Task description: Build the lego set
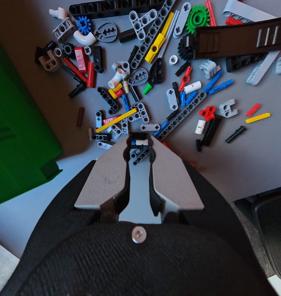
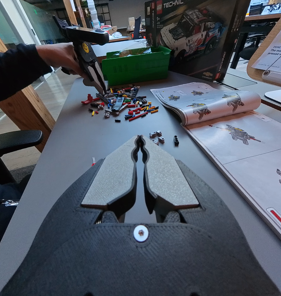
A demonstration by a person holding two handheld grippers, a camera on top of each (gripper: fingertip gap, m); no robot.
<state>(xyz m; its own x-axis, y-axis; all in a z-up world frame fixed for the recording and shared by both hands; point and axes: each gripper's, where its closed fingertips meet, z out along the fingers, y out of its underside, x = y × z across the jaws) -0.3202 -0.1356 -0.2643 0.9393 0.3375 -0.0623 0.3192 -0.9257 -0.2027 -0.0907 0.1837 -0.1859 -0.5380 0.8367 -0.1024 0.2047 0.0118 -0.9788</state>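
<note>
Grey table [image 2: 75, 144], wooden post [image 2: 24, 102], black chair armrest [image 2: 16, 139].

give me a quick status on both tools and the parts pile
Left tool open, tips down in the loose building-toy parts, a small white connector between its fingers. Right tool shut, above bare table, near four grey connectors.

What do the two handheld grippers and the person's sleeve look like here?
Both the left gripper and the right gripper have ribbed black printed bodies, grey speckled wedge fingers with wavy black inner edges, and a silver screw. The left one carries a yellow smiley sticker. The sleeve is dark.
</note>
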